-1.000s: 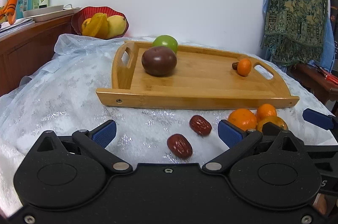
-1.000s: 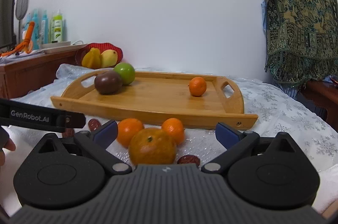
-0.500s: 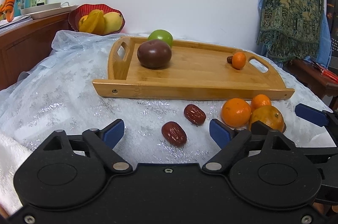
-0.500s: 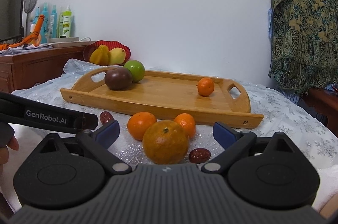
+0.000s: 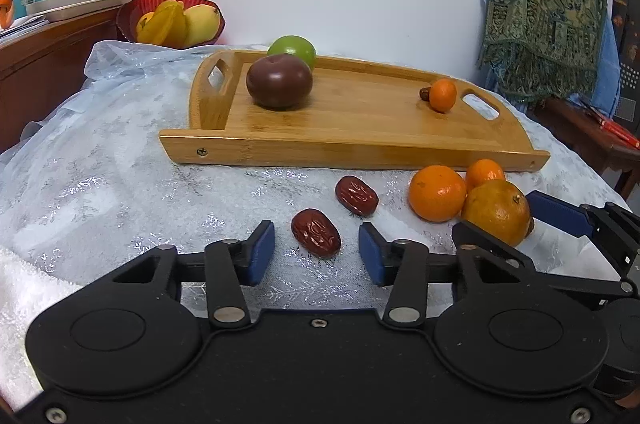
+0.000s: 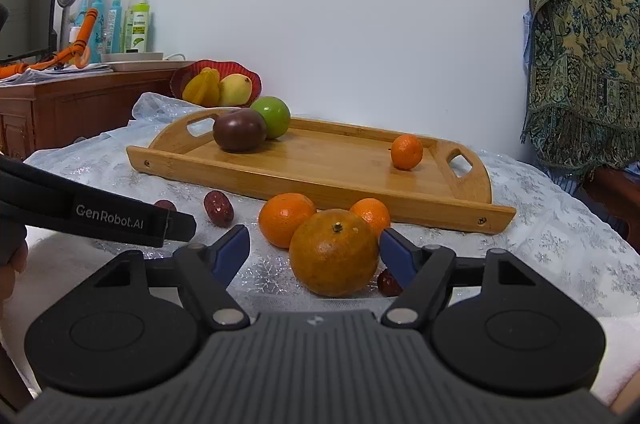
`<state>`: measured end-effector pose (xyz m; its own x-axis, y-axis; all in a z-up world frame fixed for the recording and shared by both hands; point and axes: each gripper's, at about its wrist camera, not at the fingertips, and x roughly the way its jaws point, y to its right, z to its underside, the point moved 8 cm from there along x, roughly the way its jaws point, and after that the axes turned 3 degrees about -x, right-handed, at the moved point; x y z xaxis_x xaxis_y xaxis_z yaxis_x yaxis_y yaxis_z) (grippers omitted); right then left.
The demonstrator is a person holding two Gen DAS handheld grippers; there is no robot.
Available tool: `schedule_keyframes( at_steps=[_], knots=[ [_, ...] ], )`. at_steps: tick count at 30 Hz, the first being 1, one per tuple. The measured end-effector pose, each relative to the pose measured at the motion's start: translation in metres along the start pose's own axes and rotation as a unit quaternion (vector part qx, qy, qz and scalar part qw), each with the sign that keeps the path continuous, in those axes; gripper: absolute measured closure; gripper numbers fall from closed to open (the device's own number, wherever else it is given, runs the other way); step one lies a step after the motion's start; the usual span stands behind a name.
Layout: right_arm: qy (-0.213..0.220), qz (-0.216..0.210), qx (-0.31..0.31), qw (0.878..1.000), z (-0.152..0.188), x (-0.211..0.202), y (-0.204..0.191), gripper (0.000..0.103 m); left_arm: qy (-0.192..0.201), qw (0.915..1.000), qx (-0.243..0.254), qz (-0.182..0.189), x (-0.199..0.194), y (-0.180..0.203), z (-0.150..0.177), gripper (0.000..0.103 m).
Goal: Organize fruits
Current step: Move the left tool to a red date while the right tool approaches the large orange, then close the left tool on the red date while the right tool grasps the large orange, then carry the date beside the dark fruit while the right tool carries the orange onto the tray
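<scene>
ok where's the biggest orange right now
In the right wrist view, the biggest orange sits on the tablecloth between the open right gripper fingers, before two smaller oranges.

Left gripper (image 5: pixel 317 249) jaws narrow around the near red date (image 5: pixel 315 233); right gripper (image 6: pixel 314 251) jaws narrow around the large orange (image 6: pixel 334 253).

Bare tray (image 5: pixel 360 112) middle; oranges (image 6: pixel 334 258) crowd its front rail.

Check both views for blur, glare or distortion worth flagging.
Left wrist view: sharp, fisheye bends the tray edge, corners vignetted, mild sheen on the plum. Right wrist view: sharp, soft even light, a faint shadow under the big orange, dark corners.
</scene>
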<state>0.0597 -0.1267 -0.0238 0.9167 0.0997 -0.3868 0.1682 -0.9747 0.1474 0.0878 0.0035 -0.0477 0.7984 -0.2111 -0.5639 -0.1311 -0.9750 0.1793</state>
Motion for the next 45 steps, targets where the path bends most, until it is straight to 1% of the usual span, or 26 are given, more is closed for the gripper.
schedule_keyframes(
  at_steps=[3, 8, 16, 28, 30, 32, 36, 41, 45],
  knots=[
    [-0.003, 0.008, -0.002, 1.0, 0.001, 0.001, 0.002, 0.033, 0.001, 1.0, 0.008, 0.0, 0.0, 0.003, 0.001, 0.063],
    [-0.01, 0.014, 0.004, 1.0, 0.003, 0.004, 0.005, 0.036, 0.002, 0.9998, 0.019, -0.002, 0.0, 0.006, 0.002, 0.069],
    [-0.013, 0.017, 0.007, 1.0, 0.005, 0.007, 0.005, 0.038, 0.003, 0.9998, 0.021, -0.006, 0.0, 0.005, 0.002, 0.071],
    [-0.021, 0.024, 0.014, 0.999, 0.007, 0.013, 0.007, 0.045, 0.006, 0.9993, 0.035, -0.013, 0.002, 0.007, 0.004, 0.072],
    [-0.021, 0.024, 0.015, 0.999, 0.007, 0.013, 0.007, 0.045, 0.007, 0.9992, 0.036, -0.014, 0.002, 0.008, 0.004, 0.074],
    [-0.022, 0.025, 0.017, 0.999, 0.008, 0.013, 0.007, 0.047, 0.008, 0.9992, 0.036, -0.016, 0.002, 0.007, 0.003, 0.08],
    [-0.022, 0.025, 0.018, 0.999, 0.008, 0.013, 0.007, 0.047, 0.01, 0.9992, 0.035, -0.018, 0.001, 0.007, 0.003, 0.08],
    [-0.02, 0.023, 0.026, 0.999, 0.007, 0.012, 0.009, 0.048, 0.028, 0.9979, 0.05, -0.03, -0.003, 0.009, 0.0, 0.08],
    [0.0, 0.028, 0.038, 0.999, 0.002, 0.006, 0.013, 0.048, 0.048, 0.9972, 0.051, -0.024, -0.009, 0.012, -0.006, 0.08]
  ],
)
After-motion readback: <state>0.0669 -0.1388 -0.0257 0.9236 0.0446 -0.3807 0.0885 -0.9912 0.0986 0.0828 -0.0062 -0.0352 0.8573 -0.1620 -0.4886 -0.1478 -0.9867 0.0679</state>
